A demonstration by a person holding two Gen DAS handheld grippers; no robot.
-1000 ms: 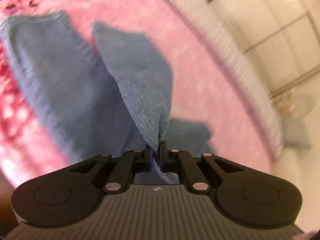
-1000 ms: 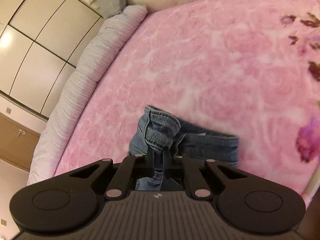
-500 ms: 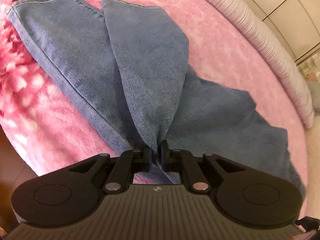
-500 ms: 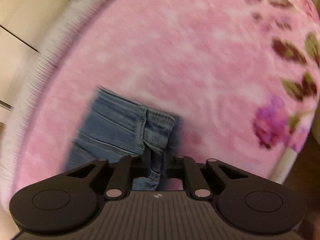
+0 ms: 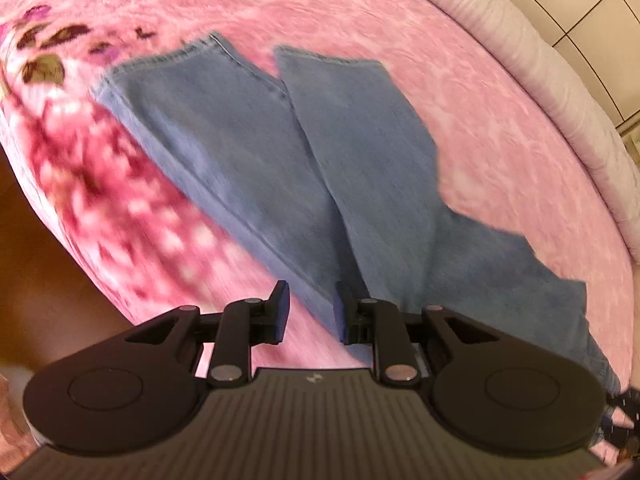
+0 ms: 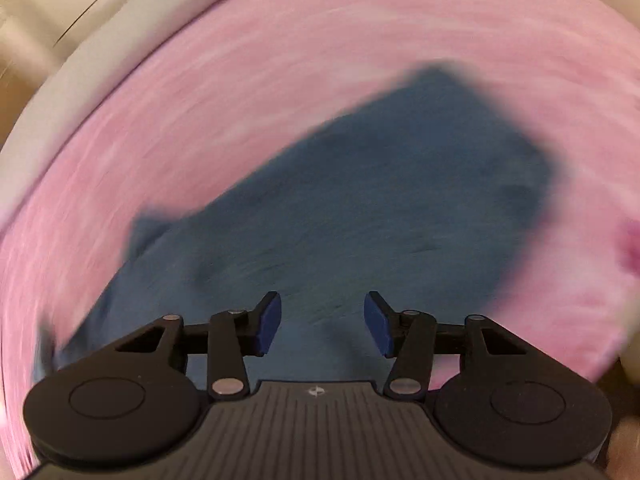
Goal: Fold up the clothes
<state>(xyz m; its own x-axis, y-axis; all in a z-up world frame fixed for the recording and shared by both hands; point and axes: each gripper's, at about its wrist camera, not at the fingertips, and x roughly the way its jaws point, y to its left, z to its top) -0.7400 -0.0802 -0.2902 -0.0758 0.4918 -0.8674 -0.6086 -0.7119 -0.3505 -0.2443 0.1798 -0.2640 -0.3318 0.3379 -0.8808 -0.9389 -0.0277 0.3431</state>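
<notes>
A pair of blue jeans [image 5: 328, 168] lies spread on a pink floral blanket [image 5: 500, 128], both legs running away from me with their hems at the far end. My left gripper [image 5: 308, 306] hovers above the near edge of one leg. Its jaws are opening and nothing is pinched between them. In the blurred right wrist view the jeans [image 6: 380, 200] fill the middle as a dark blue patch. My right gripper [image 6: 322, 322] hangs over that denim. Its jaws are also opening, wider than the left, and the pads are clear of the cloth.
The pink blanket [image 6: 320, 40] covers a bed. A grey quilted border [image 5: 560, 92] runs along its far right side, with pale cupboard panels [image 5: 600, 8] beyond. A brown floor [image 5: 44, 272] shows past the bed's left edge.
Both grippers let go of the jeans and their jaws parted. The denim dropped flat onto the blanket. Both hands pulled back, the right swinging fast and rolling.
</notes>
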